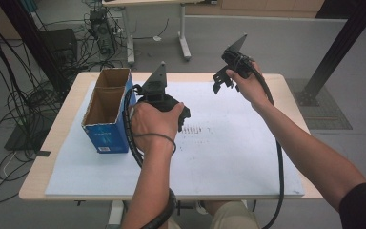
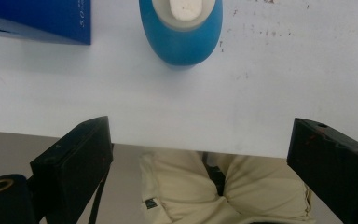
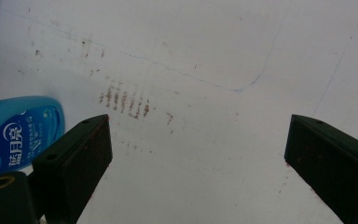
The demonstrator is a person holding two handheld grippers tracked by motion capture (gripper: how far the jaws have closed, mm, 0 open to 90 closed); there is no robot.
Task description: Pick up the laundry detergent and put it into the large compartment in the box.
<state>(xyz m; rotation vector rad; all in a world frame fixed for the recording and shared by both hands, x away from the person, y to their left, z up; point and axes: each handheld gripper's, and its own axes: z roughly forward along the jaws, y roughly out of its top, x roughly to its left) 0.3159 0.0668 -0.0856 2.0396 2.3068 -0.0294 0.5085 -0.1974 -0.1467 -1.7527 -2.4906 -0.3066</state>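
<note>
A blue bottle (image 2: 182,39) with a white cap (image 2: 185,8) rests on the white mat (image 2: 261,93), just beyond my left gripper (image 2: 200,128), whose jaws stand wide open with nothing between them. Its printed label shows on the blue bottle (image 3: 18,130) at the left of the right gripper view. Beside it is an open blue cardboard box (image 1: 107,112), empty as far as I see. The left gripper (image 1: 183,118) hangs right of the box. My right gripper (image 1: 220,82) is raised over the mat's far side, and the right gripper (image 3: 200,122) is open and empty.
The white mat (image 1: 228,157) covers most of a wooden table (image 1: 52,143). Brown scuff marks (image 3: 126,102) dot its middle. The blue box (image 2: 37,18) stands near the mat's left edge. Cables and equipment lie on the floor beyond and left of the table.
</note>
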